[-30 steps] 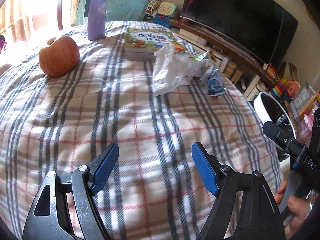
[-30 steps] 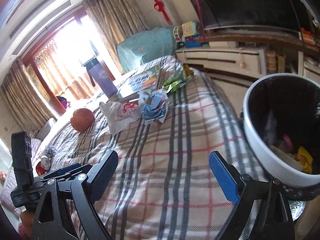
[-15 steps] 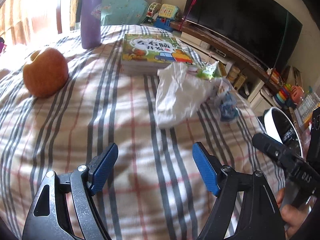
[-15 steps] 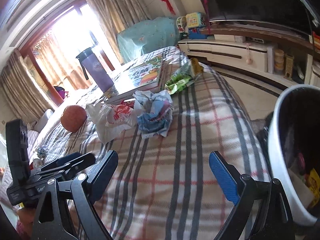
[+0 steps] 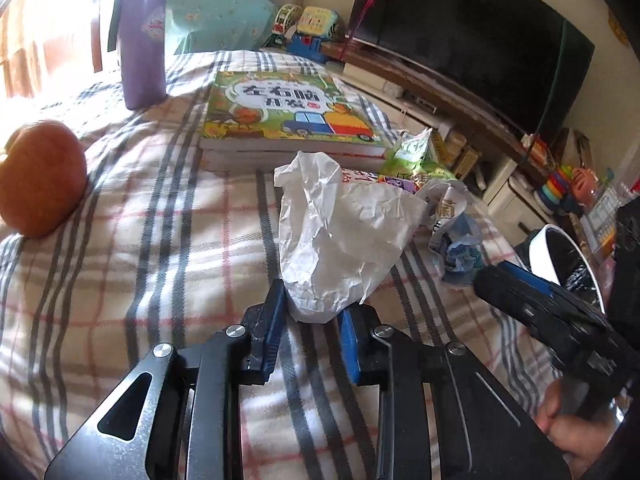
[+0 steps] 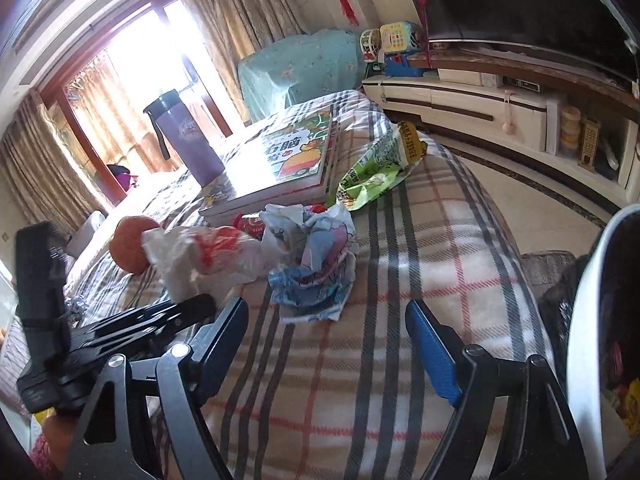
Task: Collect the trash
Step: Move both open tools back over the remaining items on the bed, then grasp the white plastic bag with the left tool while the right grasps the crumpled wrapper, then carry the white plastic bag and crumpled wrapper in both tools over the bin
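**Left jaws clamped on white bag, right jaws wide over the blanket**

Left gripper (image 5: 311,322) – jaws narrow, pinching the near bottom edge of the crumpled white plastic bag (image 5: 340,240). The bag lies on the plaid blanket (image 5: 160,240), just in front of the stack of picture books (image 5: 288,120); from the right wrist view it shows red print and looks blurred.

Right gripper (image 6: 326,344) – jaws wide apart, nothing between them, hanging above the blanket near the bed's edge. Just ahead of it lies a crumpled blue-and-white wrapper (image 6: 316,264), touching the white bag. A green snack packet (image 6: 380,168) lies flat beside the books, further off.

White trash bin (image 6: 584,320) at the right edge of the right wrist view, beside the bed – dark liner inside, a few bits of red and yellow trash visible at the bottom; the rest of its contents is hidden. In the left wrist view the bin's rim sits behind the right gripper's body.

Orange fruit (image 5: 40,184) and purple tumbler (image 5: 142,36), lid on, stand well apart from the trash, on the far left of the blanket.
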